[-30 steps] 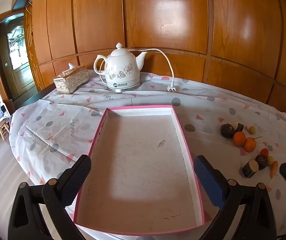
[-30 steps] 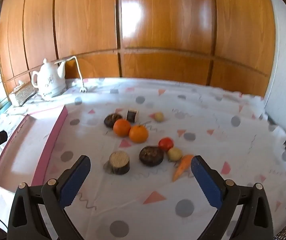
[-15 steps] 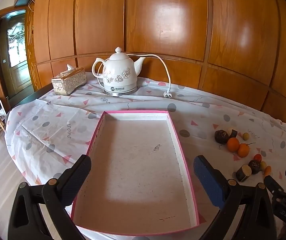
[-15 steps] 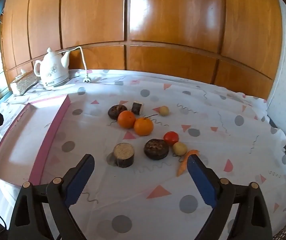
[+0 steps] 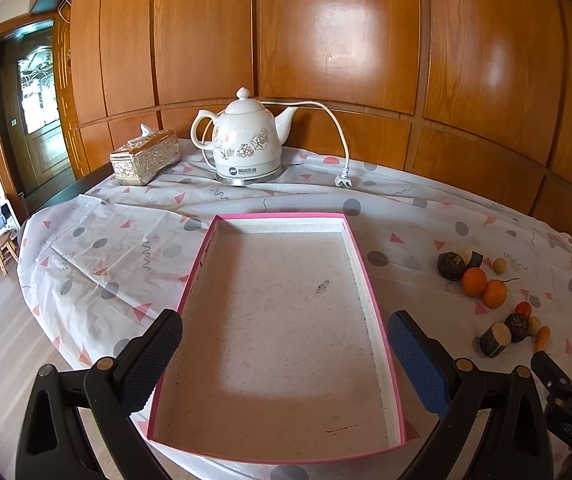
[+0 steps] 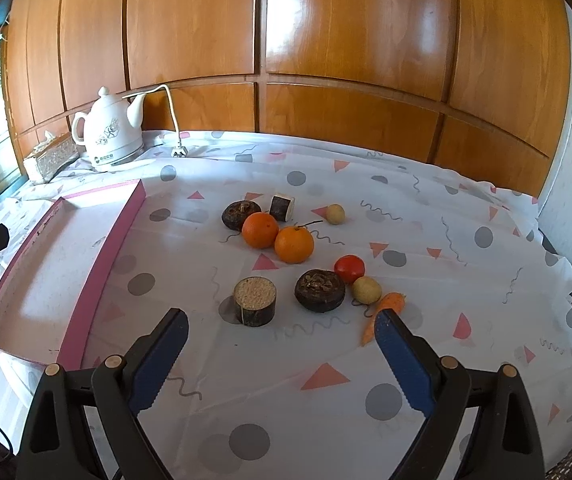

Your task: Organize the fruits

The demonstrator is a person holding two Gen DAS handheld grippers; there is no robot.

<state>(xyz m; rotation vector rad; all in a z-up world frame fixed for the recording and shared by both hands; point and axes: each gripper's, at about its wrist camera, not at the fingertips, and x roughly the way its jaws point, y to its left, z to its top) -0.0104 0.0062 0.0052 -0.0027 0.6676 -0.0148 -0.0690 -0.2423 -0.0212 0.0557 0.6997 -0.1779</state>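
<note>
Your left tongs (image 5: 282,344) hang released over the pink-rimmed tray (image 5: 370,280); your right tongs (image 6: 280,338) gape above the desk (image 6: 426,208), near the fruits (image 6: 294,244) lying beside that tray

right gripper (image 6: 280,334) wide open above tablecloth (image 6: 426,216); fruit pile ahead, two oranges (image 6: 260,230) touching, pink tray (image 6: 104,246) left.
</note>
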